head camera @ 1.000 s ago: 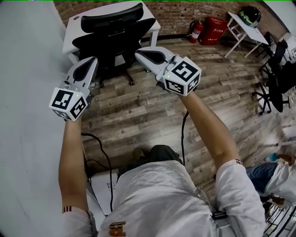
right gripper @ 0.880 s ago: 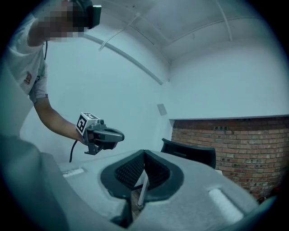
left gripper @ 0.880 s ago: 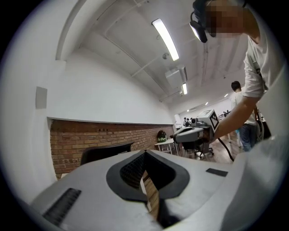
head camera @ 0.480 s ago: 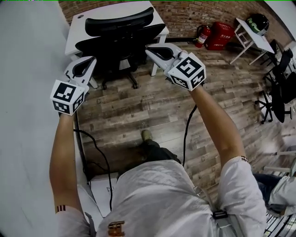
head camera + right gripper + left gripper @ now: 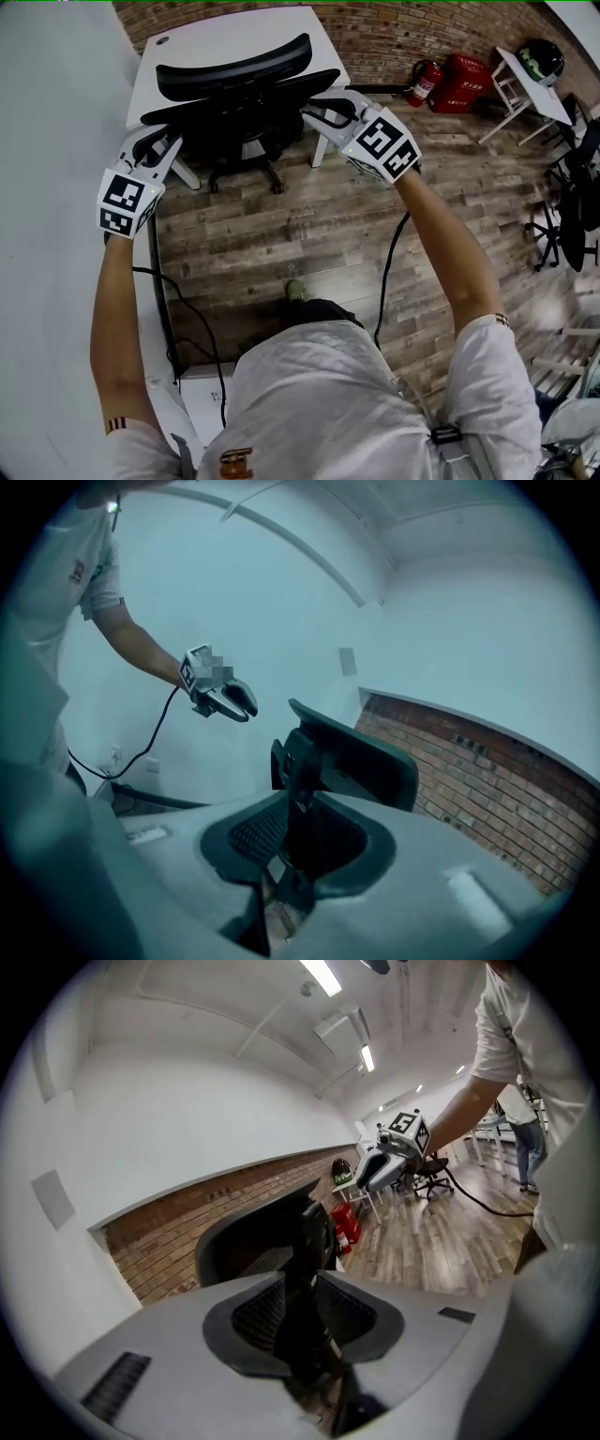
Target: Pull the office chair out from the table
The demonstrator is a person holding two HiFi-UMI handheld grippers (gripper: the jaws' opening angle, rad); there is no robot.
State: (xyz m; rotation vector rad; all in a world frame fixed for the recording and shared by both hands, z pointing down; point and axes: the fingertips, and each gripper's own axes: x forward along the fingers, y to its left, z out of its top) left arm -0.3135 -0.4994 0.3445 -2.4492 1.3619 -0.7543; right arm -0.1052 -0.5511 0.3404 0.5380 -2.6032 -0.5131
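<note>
A black office chair (image 5: 239, 94) stands pushed under the white table (image 5: 234, 28) at the top of the head view. My left gripper (image 5: 157, 142) is at the left edge of its backrest and my right gripper (image 5: 321, 105) is at the right edge. Both have just been opening. In the left gripper view the chair's (image 5: 248, 1251) dark frame edge stands in the gap of the left gripper (image 5: 305, 1288). In the right gripper view the chair (image 5: 361, 752) sits the same way in the right gripper (image 5: 300, 803). I see no pads pressing on it.
A grey wall runs along the left. A brick wall lies behind the table. A red fire extinguisher (image 5: 424, 82) and a red box (image 5: 466, 68) stand at the back right, beside a small white table (image 5: 511, 80). Black cables (image 5: 159, 300) trail over the wooden floor.
Both grippers have moved forward and down to the two sides of the chair's backrest. Their jaws, shut before, now stand parted around its edges.
</note>
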